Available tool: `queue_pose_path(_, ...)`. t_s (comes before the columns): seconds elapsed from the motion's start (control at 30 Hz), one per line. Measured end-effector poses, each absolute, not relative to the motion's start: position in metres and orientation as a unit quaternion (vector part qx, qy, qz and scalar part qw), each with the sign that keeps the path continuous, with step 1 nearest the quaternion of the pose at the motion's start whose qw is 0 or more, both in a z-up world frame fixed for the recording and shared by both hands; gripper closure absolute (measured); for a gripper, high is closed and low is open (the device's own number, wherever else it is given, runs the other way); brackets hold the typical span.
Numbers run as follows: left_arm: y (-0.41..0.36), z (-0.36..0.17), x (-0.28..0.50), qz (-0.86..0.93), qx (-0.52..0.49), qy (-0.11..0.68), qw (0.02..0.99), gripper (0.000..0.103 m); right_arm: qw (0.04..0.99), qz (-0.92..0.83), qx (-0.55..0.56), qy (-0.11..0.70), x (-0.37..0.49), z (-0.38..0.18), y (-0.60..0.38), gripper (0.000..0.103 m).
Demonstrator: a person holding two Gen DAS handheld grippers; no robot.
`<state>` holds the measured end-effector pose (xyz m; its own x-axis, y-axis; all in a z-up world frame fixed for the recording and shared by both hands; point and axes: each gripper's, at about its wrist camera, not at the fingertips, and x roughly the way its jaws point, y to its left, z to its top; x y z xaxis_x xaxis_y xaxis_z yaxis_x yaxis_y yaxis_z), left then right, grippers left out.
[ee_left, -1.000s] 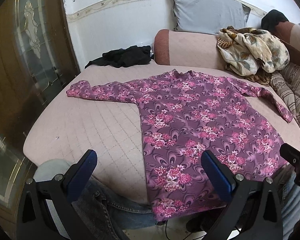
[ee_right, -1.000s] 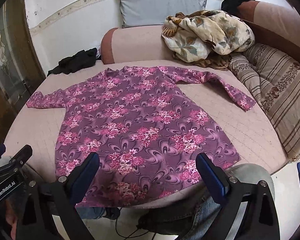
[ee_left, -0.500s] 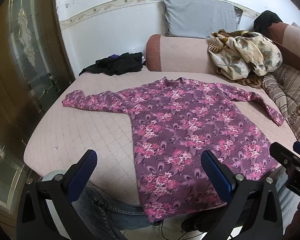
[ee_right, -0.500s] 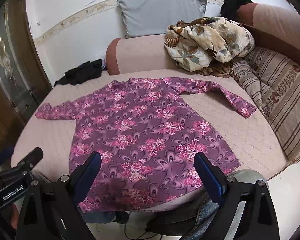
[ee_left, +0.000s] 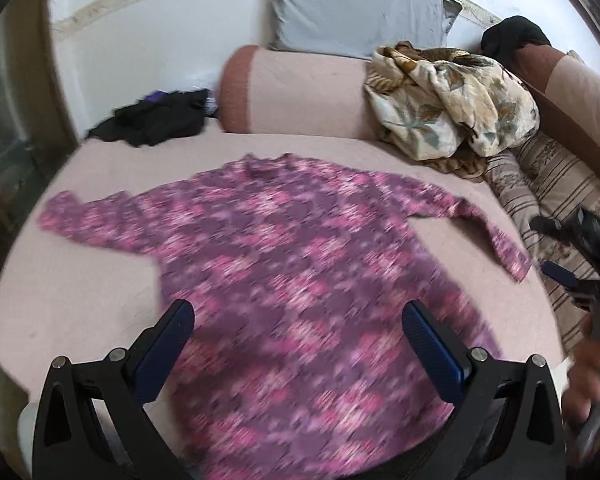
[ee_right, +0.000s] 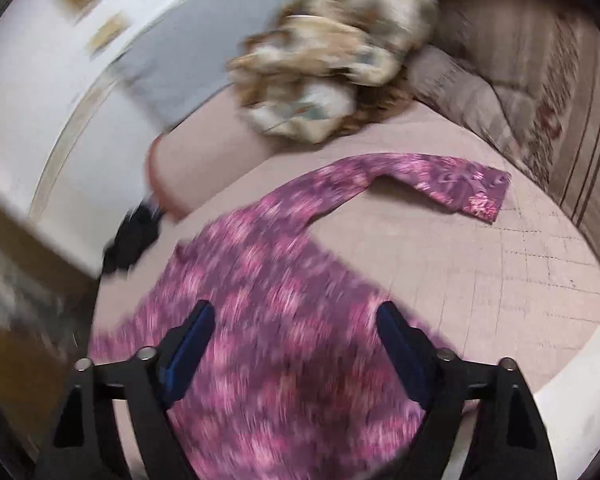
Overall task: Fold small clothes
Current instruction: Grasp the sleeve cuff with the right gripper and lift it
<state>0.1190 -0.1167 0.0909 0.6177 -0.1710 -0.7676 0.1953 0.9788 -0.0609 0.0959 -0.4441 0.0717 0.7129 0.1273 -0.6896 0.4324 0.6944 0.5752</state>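
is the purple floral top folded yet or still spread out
Spread out. The purple floral long-sleeved top lies flat on the pink quilted bed, both sleeves stretched sideways, no fold visible.

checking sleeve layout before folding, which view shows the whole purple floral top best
The left wrist view: the purple floral top lies spread with both sleeves visible, though blurred. The right wrist view shows only its body and one sleeve, more smeared.

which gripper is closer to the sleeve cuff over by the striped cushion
Right. The right gripper hangs over the shirt body with that cuff ahead to its right; the left gripper sits farther toward the other sleeve.
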Motion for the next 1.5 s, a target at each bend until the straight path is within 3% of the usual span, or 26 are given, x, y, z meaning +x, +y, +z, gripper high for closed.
queue_pose_path(0.2, -0.16, 0.064, 0.206, -0.12, -0.011, 0.48, 0.869, 0.0, 0.772, -0.141, 0.501, 0.364, 0.171, 0.019, -0.543, 0.023)
queue_pose_path(0.37, -0.166, 0.025, 0.23, -0.129, -0.01, 0.5, 0.856, 0.0, 0.737, -0.198, 0.515, 0.391, 0.162, -0.057, -0.565, 0.029)
queue_pose_path(0.43, -0.165, 0.008, 0.231, -0.128, -0.008, 0.504, 0.854, 0.0, 0.675, -0.178, 0.606, 0.38, 0.147, -0.091, -0.578, 0.034)
queue_pose_path(0.67, -0.15, -0.027, 0.226, -0.149, -0.036, 0.524, 0.837, 0.0, 0.662, -0.209, 0.643, 0.322, 0.148, -0.1, -0.605, 0.036)
queue_pose_path(0.7, -0.149, -0.029, 0.226, -0.155, -0.037, 0.524, 0.837, 0.0, 0.668, -0.225, 0.635, 0.318, 0.149, -0.099, -0.609, 0.039)
queue_pose_path(0.77, -0.144, -0.032, 0.222, -0.152, -0.039, 0.527, 0.836, 0.0, 0.675, -0.251, 0.618, 0.315, 0.149, -0.097, -0.615, 0.062)
queue_pose_path(0.8, -0.142, -0.032, 0.221, -0.157, -0.043, 0.527, 0.834, 0.0, 0.678, -0.265, 0.605, 0.322, 0.15, -0.096, -0.619, 0.066)
queue_pose_path(0.87, -0.14, -0.036, 0.221, -0.161, -0.042, 0.534, 0.829, 0.0, 0.675, -0.287, 0.6, 0.321, 0.149, -0.099, -0.623, 0.087)
queue_pose_path(0.97, -0.133, -0.041, 0.221, -0.155, -0.049, 0.539, 0.827, 0.0, 0.709, -0.327, 0.536, 0.321, 0.149, -0.071, -0.618, 0.091)
queue_pose_path(1.2, -0.107, -0.016, 0.228, -0.137, -0.075, 0.517, 0.842, 0.0, 0.931, -0.243, 0.164, 0.22, 0.18, 0.07, -0.477, 0.092)
queue_pose_path(1.37, -0.06, 0.028, 0.23, -0.116, -0.104, 0.477, 0.865, 0.0, 0.978, -0.051, 0.043, 0.196, 0.16, 0.092, -0.35, 0.092)
queue_pose_path(1.5, 0.0, 0.034, 0.215, -0.079, -0.133, 0.467, 0.87, 0.0, 0.965, 0.086, -0.025, 0.246, 0.137, 0.069, -0.26, 0.092)
